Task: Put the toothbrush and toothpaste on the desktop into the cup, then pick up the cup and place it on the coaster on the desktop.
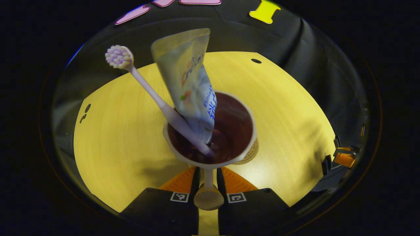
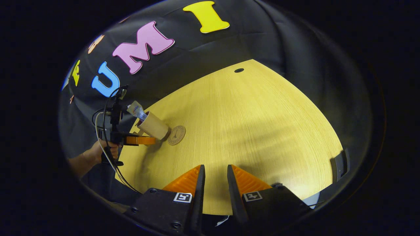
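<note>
The left gripper (image 1: 208, 177) clamps the cup (image 1: 210, 134) by its handle, just beside the coaster (image 2: 176, 135). The toothbrush (image 1: 154, 95) and toothpaste (image 1: 192, 82) lean inside the cup. Risk: tilting could spill both. The right gripper (image 2: 215, 178), well apart from the coaster, is narrowly parted and empty.

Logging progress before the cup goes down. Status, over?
Left gripper shut on cup handle. Toothbrush and toothpaste inside. Cup beside coaster, not centred on it. Right gripper open, idle.
</note>
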`<action>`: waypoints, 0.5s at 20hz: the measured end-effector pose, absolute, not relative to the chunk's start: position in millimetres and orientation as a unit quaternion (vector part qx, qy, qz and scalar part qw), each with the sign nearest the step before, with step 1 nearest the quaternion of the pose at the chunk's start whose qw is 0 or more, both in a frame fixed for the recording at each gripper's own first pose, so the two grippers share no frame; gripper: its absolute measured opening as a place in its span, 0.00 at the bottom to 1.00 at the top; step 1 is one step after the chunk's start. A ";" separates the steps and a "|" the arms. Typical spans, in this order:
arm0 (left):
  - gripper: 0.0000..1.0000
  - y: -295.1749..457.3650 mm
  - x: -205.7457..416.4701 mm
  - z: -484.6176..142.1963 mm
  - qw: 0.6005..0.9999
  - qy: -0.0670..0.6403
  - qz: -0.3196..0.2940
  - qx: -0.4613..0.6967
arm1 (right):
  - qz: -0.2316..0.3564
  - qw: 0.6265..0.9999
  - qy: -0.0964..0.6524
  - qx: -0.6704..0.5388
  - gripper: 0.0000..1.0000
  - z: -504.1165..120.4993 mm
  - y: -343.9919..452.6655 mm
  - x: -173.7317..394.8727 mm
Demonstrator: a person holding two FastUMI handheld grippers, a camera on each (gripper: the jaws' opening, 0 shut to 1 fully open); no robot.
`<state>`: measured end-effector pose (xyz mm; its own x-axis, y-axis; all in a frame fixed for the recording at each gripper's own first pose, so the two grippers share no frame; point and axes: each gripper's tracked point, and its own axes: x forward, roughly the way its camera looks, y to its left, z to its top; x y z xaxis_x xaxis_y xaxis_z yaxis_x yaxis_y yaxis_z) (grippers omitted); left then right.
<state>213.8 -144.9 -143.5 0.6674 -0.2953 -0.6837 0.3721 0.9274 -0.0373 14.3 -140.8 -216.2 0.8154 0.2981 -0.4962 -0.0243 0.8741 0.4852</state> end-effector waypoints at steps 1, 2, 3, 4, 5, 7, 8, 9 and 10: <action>0.32 -152.2 213.7 -142.9 0.911 0.363 -0.186 0.056 | 0.087 0.923 0.291 0.236 0.42 -217.3 -143.6 14.6; 0.28 -160.5 213.1 -143.9 0.910 0.364 -0.191 0.059 | 0.087 0.923 0.291 0.236 0.42 -216.9 -147.3 15.2; 0.28 -166.1 212.5 -145.4 0.908 0.366 -0.193 0.062 | 0.087 0.923 0.290 0.237 0.42 -216.3 -150.1 18.1; 0.28 -172.0 212.9 -146.2 0.907 0.367 -0.196 0.066 | 0.087 0.923 0.291 0.237 0.42 -215.9 -152.3 20.5; 0.28 -177.3 213.3 -146.4 0.907 0.366 -0.197 0.070 | 0.086 0.922 0.292 0.238 0.42 -216.2 -154.7 21.5; 0.28 -187.1 213.9 -147.1 0.905 0.366 -0.202 0.078 | 0.084 0.922 0.293 0.240 0.41 -216.7 -160.0 22.0; 0.28 -191.2 212.9 -147.4 0.904 0.366 -0.203 0.081 | 0.083 0.921 0.294 0.241 0.42 -217.3 -162.3 21.6; 0.32 -195.8 212.5 -148.9 0.904 0.367 -0.204 0.084 | 0.082 0.921 0.295 0.242 0.42 -218.0 -164.6 21.0; 0.28 -193.6 211.4 -148.6 0.903 0.369 -0.204 0.088 | 0.081 0.920 0.296 0.243 0.42 -218.7 -166.4 19.0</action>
<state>211.4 -193.6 -148.6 0.6452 -0.3029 -0.7014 0.4324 0.9017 0.0084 19.0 -166.4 -218.7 0.8122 0.2926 -0.5047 -0.0054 0.8689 0.4950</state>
